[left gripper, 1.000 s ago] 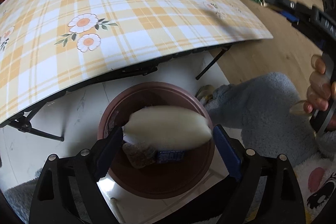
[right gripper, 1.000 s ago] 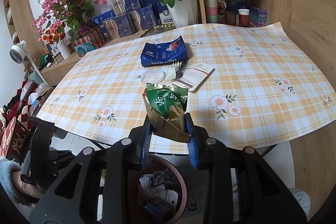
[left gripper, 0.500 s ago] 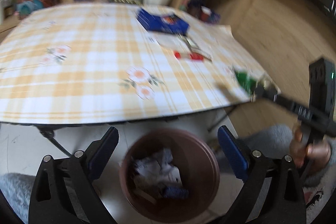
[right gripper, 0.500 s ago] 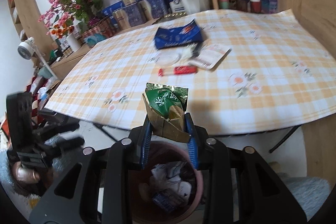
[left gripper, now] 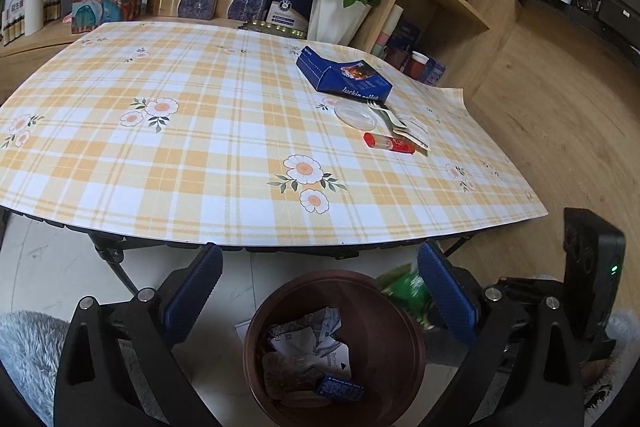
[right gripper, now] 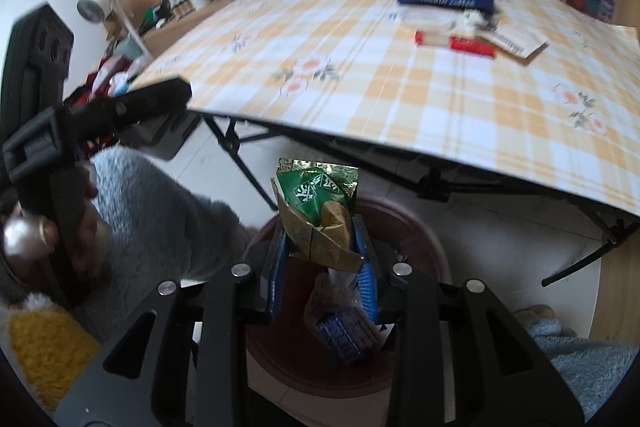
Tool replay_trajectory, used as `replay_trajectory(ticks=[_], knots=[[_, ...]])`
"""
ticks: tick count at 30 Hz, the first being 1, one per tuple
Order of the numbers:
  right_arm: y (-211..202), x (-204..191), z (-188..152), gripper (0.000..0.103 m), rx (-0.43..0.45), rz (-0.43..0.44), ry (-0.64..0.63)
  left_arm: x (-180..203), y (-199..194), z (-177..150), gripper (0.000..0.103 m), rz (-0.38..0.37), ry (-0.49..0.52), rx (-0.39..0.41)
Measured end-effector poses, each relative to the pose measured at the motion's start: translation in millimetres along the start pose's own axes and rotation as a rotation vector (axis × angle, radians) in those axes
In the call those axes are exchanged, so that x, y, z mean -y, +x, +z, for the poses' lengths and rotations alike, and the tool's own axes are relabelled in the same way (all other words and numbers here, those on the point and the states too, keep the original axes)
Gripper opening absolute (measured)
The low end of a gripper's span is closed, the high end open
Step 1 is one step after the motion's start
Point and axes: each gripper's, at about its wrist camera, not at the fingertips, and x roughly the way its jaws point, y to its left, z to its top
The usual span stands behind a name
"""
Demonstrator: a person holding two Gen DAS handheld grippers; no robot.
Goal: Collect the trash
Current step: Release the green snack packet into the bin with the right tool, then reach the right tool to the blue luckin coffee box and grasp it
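The right gripper [right gripper: 323, 259] pinches the light, crinkly green wrapper [right gripper: 318, 211] over the brown bin [right gripper: 420, 239]; the left gripper [left gripper: 320, 291] is wide open, empty.

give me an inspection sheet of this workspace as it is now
surface: table under a yellow plaid flower cloth
job's things: brown bin on the floor below the table edge, holding paper scraps; green and gold wrapper; blue box, clear lid, red tube and forks on the table
clutter: nothing seen
grippers: left claw open, empty, above the bin; right claw shut on the wrapper over the bin
cables: nothing seen
surroundings: rose pot, boxes, shelves, wood floor
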Motion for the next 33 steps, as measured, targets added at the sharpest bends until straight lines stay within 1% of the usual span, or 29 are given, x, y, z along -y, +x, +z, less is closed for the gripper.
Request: replay_trajectory(ticks=[4, 13, 18, 20, 23, 27, 33], knots=[[12, 3, -4, 0.033, -0.05, 0.001, 0.017, -2, 2, -1, 0.096, -0.001, -0.006, -0.003], [18, 5, -7, 0.034, -0.083, -0.003, 0.025, -7, 4, -1, 0.096, 0.002, -0.034, -0.013], [21, 5, -6, 0.045, -0.09, -0.001, 0.026, -6, 5, -1, 0.096, 0.002, -0.031, -0.013], [20, 5, -6, 0.055, -0.086, -0.005, 0.024, -5, 5, -1, 0.096, 0.001, -0.03, -0.015], [18, 6, -5, 0.061, -0.075, -0.012, 0.028, -4, 6, -1, 0.096, 0.002, -0.026, -0.017], [10, 13, -2, 0.061, -0.043, -0.021, 0.047, -4, 6, 0, 0.096, 0.003, -0.027, -0.015], [-11, 33, 13, 0.061, 0.034, -0.042, 0.1, -5, 4, 3, 0.096, 0.004, -0.038, -0.01]])
